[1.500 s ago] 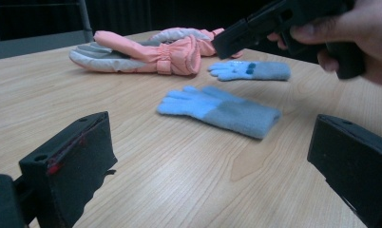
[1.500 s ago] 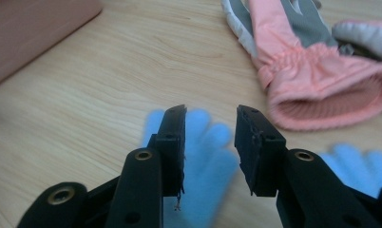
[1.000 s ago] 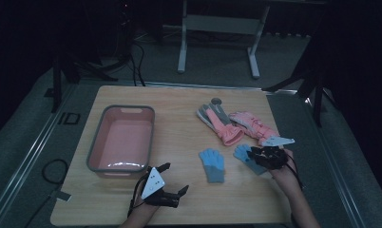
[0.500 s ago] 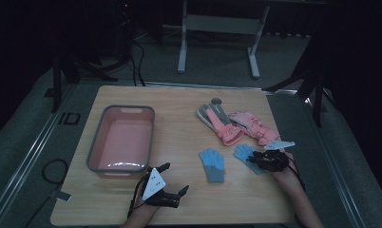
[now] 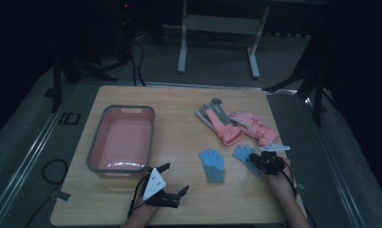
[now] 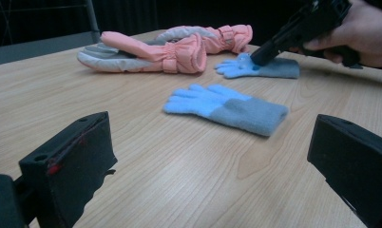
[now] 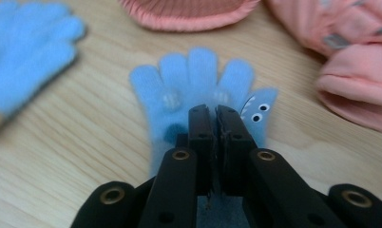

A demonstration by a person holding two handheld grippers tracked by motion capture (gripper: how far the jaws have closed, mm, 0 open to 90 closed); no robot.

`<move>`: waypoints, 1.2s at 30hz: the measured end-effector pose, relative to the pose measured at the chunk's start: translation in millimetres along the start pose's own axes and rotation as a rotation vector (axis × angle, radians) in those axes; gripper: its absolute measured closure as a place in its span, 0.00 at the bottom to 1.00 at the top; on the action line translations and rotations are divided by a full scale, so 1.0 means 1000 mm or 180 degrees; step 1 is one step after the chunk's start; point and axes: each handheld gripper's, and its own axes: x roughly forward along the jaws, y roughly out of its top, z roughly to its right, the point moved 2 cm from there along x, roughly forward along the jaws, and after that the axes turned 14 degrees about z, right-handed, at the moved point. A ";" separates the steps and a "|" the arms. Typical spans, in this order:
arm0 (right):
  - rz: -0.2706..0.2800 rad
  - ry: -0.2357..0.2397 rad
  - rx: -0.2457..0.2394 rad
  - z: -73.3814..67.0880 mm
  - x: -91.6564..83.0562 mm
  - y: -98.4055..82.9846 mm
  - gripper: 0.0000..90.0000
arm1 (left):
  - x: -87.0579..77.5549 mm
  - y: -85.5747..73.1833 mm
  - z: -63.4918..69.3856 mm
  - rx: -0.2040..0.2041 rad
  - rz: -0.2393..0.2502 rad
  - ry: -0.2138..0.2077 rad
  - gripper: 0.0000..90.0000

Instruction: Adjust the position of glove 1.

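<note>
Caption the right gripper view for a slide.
Right gripper pinched shut on a small blue glove lying flat on the wooden table.

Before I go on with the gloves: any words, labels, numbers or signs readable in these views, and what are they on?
"ID": on the dark floor mat left of the table, high view.
Small dark marks on the grey plate of the left gripper: too small to read.
Two eyes and a toothed mouth, a picture and not text, on the thumb of the blue glove under the right gripper.
Nothing else is legible.
</note>
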 end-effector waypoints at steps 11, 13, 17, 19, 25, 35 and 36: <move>0.0328 -0.0831 0.0986 -0.043 -0.048 0.018 0.96 | 0.001 0.000 0.000 -0.0012 -0.0019 0.0015 0.02; 0.0306 -0.0903 0.1011 -0.047 -0.047 0.015 0.96 | 0.001 0.000 0.000 -0.0009 -0.0022 0.0025 0.02; 0.0343 -0.1025 0.1176 -0.048 -0.045 0.007 0.96 | 0.001 0.000 0.000 -0.0006 -0.0035 0.0026 0.02; 0.0336 -0.1086 0.1189 -0.048 -0.042 0.003 0.96 | 0.001 0.000 0.000 -0.0006 -0.0031 0.0026 0.02; 0.0210 -0.1121 0.1197 -0.051 -0.026 -0.012 0.95 | 0.001 0.000 0.000 -0.0007 -0.0033 0.0016 0.02; 0.0133 -0.0975 0.1037 -0.049 -0.024 -0.012 0.81 | 0.001 0.000 0.000 -0.0019 -0.0029 0.0011 0.02; 0.0122 -0.0925 0.1026 -0.048 -0.025 -0.011 0.81 | 0.001 0.000 0.000 -0.0018 -0.0031 0.0009 0.02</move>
